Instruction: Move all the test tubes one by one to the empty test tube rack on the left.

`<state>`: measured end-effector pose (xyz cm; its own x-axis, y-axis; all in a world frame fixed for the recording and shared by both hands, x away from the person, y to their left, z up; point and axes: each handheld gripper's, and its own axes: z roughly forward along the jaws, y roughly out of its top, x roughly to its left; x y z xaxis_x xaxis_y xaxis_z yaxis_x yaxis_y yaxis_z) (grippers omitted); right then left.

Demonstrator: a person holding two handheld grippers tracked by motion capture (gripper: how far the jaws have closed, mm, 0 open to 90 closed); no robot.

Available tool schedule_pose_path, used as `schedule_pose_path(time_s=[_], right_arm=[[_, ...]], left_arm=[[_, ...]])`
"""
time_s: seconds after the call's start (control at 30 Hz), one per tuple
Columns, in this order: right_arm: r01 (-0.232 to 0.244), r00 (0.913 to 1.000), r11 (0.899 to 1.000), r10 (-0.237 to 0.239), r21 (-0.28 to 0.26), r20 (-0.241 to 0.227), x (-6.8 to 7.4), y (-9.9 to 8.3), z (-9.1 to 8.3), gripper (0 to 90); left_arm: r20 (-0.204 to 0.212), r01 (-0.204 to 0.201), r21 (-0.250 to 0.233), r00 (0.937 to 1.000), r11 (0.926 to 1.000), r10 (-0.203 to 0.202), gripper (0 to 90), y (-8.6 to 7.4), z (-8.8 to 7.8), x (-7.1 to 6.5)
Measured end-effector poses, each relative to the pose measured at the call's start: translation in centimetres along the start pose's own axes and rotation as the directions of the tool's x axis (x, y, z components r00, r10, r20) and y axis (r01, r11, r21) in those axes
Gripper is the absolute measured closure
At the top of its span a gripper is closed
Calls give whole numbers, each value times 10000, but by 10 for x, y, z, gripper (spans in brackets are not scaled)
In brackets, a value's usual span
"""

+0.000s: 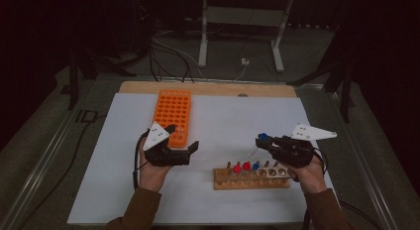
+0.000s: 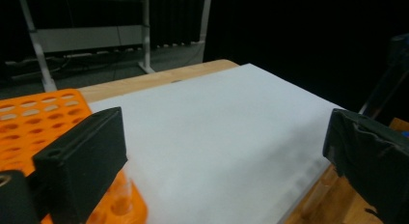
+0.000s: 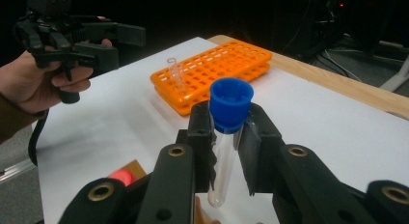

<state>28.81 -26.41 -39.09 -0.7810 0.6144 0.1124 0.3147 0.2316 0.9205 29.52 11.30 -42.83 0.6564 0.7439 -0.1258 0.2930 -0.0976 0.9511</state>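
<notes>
My right gripper is shut on a clear tube with a blue cap, held upright above the white mat; the tube's glass body hangs between the jaws. Just below it lies a wooden rack holding tubes with red caps and one with a blue cap. An orange rack lies at the mat's far left, with one uncapped clear tube standing in its near edge. My left gripper hovers open beside that tube, jaws wide apart with nothing between them.
A white mat covers the wooden table. Cables and a metal stand's legs lie on the dark floor beyond the far edge. The orange rack lies under my left jaw.
</notes>
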Motion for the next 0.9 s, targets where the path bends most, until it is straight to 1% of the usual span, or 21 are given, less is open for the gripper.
schedule_pose_path(time_s=[0.1, 0.2, 0.37, 0.6, 0.67, 0.73, 0.8, 0.83, 0.87, 0.9], right_arm=[[19, 10000, 10000, -19, 64, -26, 2, 4, 9, 765], [30, 10000, 9999, -30, 125, -67, 5, 9, 17, 764], [60, 9998, 9998, -57, 186, -173, 9, 16, 29, 765], [-26, 9994, 9995, 37, 326, -339, 15, 21, 44, 764], [-39, 9992, 9994, 53, 348, -407, 17, 22, 48, 765], [-60, 9989, 9993, 77, 368, -453, 19, 23, 51, 764], [-55, 9988, 9991, 75, 413, -479, 20, 24, 54, 764], [-53, 9986, 9991, 74, 422, -516, 21, 24, 56, 764], [-52, 9986, 9990, 75, 451, -527, 22, 24, 57, 765], [-33, 9984, 9989, 59, 460, -563, 23, 25, 59, 765]], left_arm=[[159, -9, 51, 9999, 10000, 8, 31, 4, 6, -6], [335, -188, 179, 9993, 9997, 182, 35, 7, 13, -14], [664, -517, 385, 9966, 9979, 491, 50, 12, 24, -27], [996, -726, 555, 9928, 9958, 668, 61, 15, 40, -44], [1128, -768, 589, 9912, 9953, 698, 68, 15, 43, -48], [1229, -897, 667, 9891, 9937, 810, 71, 15, 47, -52], [1398, -898, 710, 9870, 9934, 792, 71, 14, 50, -54], [1446, -904, 766, 9864, 9930, 786, 72, 14, 51, -55], [1402, -960, 821, 9866, 9920, 839, 79, 14, 52, -56], [1428, -983, 820, 9860, 9918, 860, 100, 14, 53, -57]])
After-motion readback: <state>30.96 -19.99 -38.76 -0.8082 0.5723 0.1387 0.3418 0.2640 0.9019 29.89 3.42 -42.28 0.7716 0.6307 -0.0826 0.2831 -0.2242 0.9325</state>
